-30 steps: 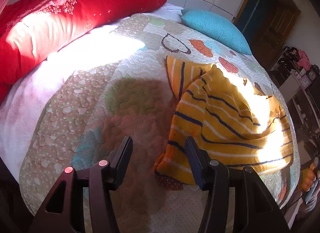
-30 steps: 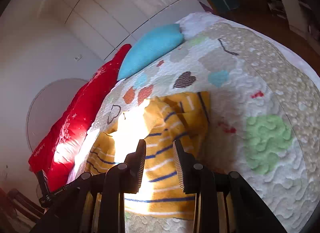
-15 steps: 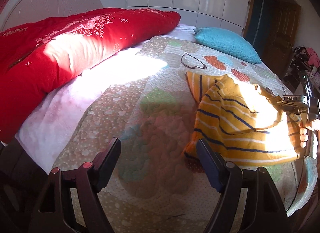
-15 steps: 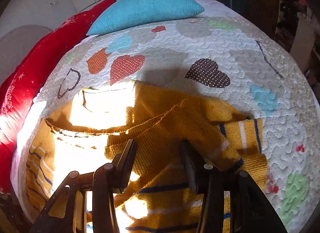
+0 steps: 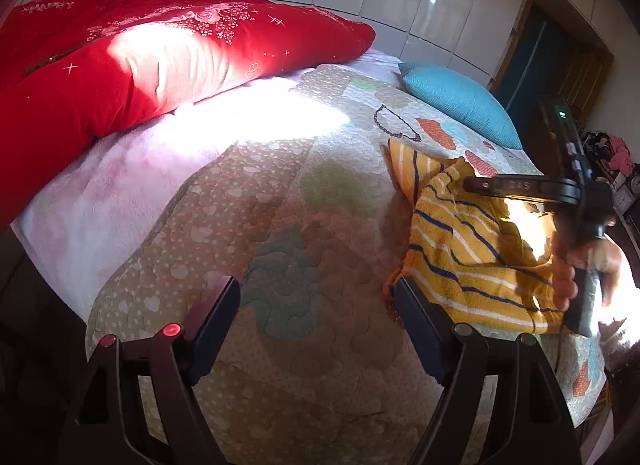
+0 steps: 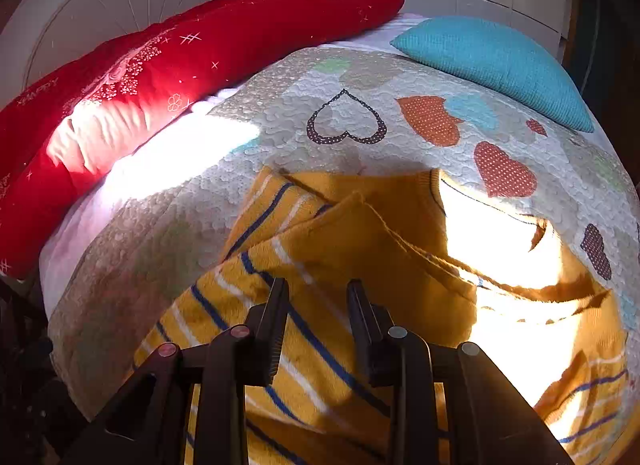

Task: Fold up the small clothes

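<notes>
Striped yellow sweater (image 5: pixel 472 249): rumpled on bed quilt (image 5: pixel 280 225), right of spread, empty left hand-held gripper (image 5: pixel 316 317); right hand-held gripper (image 6: pixel 316 297) nearer, directly above, jaws closing, nothing pinched.

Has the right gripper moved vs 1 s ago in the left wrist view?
Yes. The right gripper, out of view then, now reaches in from the right over the yellow striped sweater, toward the blue pillow side.
</notes>
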A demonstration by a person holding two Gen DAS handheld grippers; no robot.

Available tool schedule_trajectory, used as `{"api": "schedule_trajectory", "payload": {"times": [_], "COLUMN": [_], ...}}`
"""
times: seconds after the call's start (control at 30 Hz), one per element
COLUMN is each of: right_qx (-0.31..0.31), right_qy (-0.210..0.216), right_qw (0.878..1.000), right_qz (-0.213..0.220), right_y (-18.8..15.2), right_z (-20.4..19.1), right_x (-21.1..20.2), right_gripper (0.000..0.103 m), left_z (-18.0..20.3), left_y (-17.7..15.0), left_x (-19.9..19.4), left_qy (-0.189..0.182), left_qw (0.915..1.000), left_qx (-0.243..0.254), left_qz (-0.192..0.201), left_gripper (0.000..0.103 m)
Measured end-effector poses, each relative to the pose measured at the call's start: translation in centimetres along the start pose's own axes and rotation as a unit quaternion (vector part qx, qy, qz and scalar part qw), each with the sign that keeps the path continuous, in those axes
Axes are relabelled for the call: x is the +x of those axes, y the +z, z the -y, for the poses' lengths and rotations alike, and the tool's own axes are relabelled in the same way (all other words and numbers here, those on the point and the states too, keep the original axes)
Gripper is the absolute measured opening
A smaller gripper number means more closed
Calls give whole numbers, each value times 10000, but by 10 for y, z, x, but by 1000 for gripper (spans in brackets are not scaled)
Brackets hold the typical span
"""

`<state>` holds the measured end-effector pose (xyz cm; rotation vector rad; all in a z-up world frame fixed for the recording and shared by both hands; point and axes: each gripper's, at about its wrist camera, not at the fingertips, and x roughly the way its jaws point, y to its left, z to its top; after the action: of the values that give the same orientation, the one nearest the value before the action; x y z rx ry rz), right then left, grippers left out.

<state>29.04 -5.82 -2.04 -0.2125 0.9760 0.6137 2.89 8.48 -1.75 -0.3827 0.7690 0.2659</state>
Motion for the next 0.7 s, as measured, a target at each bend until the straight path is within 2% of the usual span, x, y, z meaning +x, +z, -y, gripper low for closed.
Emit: {"api": "schedule_trajectory", "payload": {"times": [0.13, 0.27, 0.33, 0.4, 0.43, 0.47, 0.5, 0.6, 0.7], "right_qx": [261, 425, 734, 1170, 1264, 1233, 1091, 502, 194], "right_qy": [-266, -401, -165, 332, 593, 778, 848, 628, 301], "right_qw": [9987, 9972, 9961, 9921, 9897, 9887, 9898, 9956, 9980], "right_qz": [-335, -470, -458, -311, -313, -334, -356, -489, -521], "right_y": [27, 42, 45, 39, 34, 28, 21, 2, -14], "right_z": [-1, -3, 1, 4, 0, -8, -17, -47, -71], "right_x": [55, 66, 51, 25, 14, 4, -3, -9, -1], "right_gripper": [33, 39, 44, 54, 64, 71, 72, 75, 76], "left_z": [-9, -19, -26, -32, -35, -37, -39, -42, -41], "left_y": [-3, -6, -7, -8, -9, -9, -9, -9, -10], "left_x": [1, 1, 0, -1, 0, 0, 1, 4, 4], "left_qy": [-105, -109, -100, -111, -111, -107, -103, -123, -195], "left_qw": [9998, 9995, 9993, 9989, 9987, 9984, 9982, 9974, 9969], "left_qx": [-129, -259, -355, -450, -490, -535, -580, -684, -737], "left_qz": [-91, -106, -110, -106, -118, -127, -130, -167, -201], "left_gripper": [79, 79, 79, 79, 79, 79, 79, 79, 79]}}
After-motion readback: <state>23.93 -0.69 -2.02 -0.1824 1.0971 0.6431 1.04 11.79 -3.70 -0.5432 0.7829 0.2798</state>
